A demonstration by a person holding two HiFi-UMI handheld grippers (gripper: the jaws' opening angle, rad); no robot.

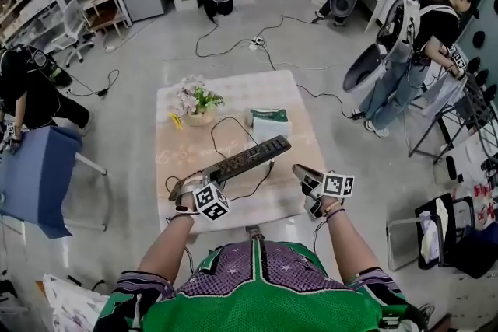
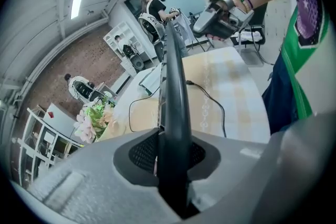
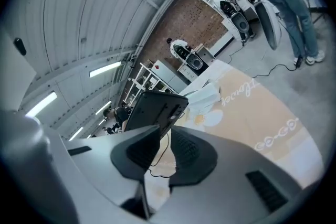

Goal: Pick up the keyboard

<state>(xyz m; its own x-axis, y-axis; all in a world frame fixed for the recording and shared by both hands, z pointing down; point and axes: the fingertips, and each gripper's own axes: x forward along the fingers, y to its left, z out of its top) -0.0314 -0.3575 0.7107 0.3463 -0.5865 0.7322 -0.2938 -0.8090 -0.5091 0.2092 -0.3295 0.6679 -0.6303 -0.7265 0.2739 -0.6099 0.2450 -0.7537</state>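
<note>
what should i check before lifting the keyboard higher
1. Left gripper clamped on keyboard: ok, jaws pinch its near end.
2. Right gripper on keyboard: not ok, jaws apart, nothing between them.
3. Cable slack: ok, lies in loose loops on the table.
4. Flowers clear of keyboard: ok.
5. Green pack clear of keyboard's far end: cannot tell.

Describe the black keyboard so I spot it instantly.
On the pale checked tablecloth, look nearer the person than the potted pink flowers and green tissue pack. The long flat black keyboard alone trails a cable, its near end clamped in the left claw.
</note>
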